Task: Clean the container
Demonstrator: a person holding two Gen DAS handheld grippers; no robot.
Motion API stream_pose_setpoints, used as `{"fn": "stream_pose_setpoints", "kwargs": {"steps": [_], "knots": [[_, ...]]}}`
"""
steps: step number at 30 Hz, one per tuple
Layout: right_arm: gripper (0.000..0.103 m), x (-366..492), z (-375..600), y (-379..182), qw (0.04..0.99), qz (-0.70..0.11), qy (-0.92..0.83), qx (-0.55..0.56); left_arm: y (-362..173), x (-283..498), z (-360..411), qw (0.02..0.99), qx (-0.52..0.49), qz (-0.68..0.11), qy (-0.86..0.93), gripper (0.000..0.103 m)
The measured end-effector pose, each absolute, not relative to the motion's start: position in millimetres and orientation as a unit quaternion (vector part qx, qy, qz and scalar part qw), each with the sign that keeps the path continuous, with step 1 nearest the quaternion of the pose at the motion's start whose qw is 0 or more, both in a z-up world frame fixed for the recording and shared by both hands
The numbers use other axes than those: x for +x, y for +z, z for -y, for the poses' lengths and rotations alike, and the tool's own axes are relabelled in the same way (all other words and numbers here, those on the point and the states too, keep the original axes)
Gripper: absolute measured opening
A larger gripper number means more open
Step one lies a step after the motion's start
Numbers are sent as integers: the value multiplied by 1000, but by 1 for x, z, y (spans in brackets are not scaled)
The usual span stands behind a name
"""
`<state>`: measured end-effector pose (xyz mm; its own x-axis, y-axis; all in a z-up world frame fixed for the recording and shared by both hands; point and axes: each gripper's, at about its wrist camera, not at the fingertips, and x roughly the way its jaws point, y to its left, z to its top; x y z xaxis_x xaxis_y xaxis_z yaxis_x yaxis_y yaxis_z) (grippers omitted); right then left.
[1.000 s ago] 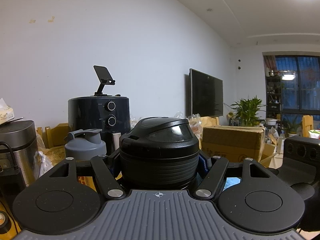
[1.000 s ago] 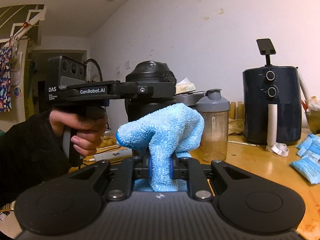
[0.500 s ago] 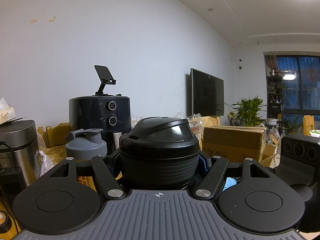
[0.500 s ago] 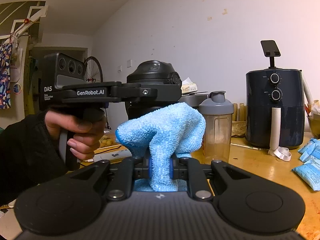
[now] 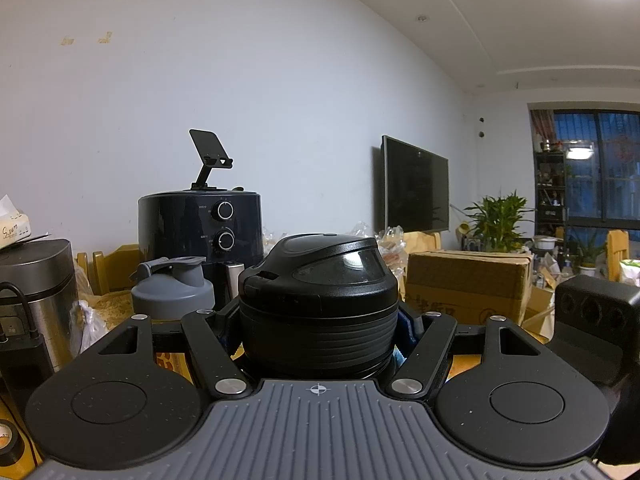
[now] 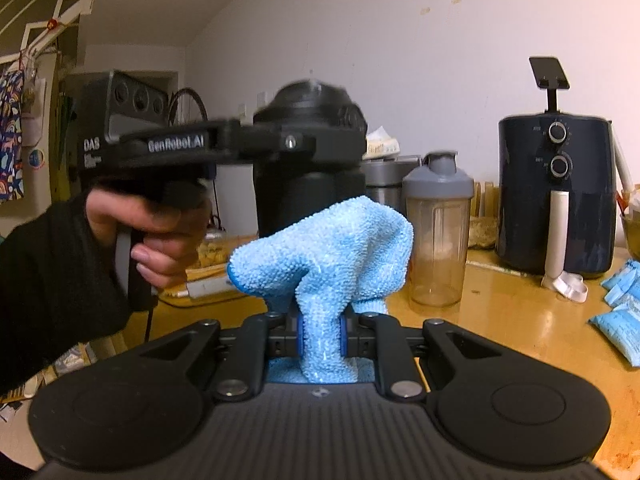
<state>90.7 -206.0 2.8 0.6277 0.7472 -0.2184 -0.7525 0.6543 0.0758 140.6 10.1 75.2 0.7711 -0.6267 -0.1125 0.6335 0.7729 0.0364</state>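
Right gripper [image 6: 321, 330] clenched on soft blue cloth [image 6: 328, 248]. Left gripper [image 5: 318, 320] clamps black container [image 5: 318, 300] below its lid, held above the worktop [image 6: 500, 312]. Rigid, smooth, probably slippery; ribbed band offers grip.

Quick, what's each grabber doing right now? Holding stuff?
Left gripper: closed on the black container.
Right gripper: closed on the blue cloth.
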Motion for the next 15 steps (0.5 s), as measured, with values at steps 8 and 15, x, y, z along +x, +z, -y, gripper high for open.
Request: {"fn": "stream_pose_setpoints", "kwargs": {"steps": [8,15], "knots": [[8,99,200,-11,895,-161,416,-33,75,140,-10,941,36,-48,-334,67],[8,105,193,-23,888,-196,412,-58,74,139,-11,941,37,-48,-334,67]]}}
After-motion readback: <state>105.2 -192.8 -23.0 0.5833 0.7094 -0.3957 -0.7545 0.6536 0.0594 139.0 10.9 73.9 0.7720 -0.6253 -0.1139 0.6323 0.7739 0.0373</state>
